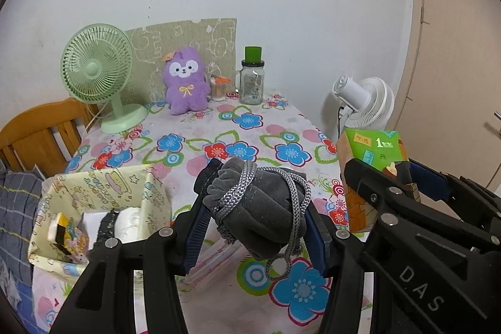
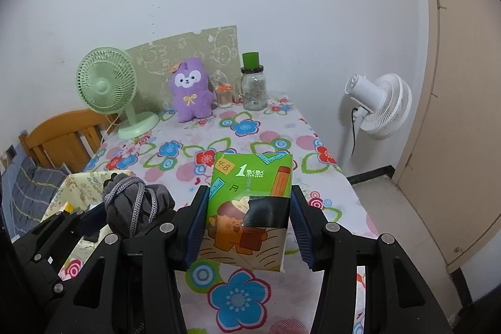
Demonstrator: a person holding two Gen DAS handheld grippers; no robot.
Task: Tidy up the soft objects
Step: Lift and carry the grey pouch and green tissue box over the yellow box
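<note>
Above the flowered counter (image 1: pixel 200 146), the left tongs (image 1: pixel 255 208) clamped a grey drawstring pouch (image 1: pixel 260 208); right tongs (image 2: pixel 247 224) pinched a green tissue pack (image 2: pixel 250 202). Left of the pouch sat a yellow box (image 1: pixel 103 187).
</note>
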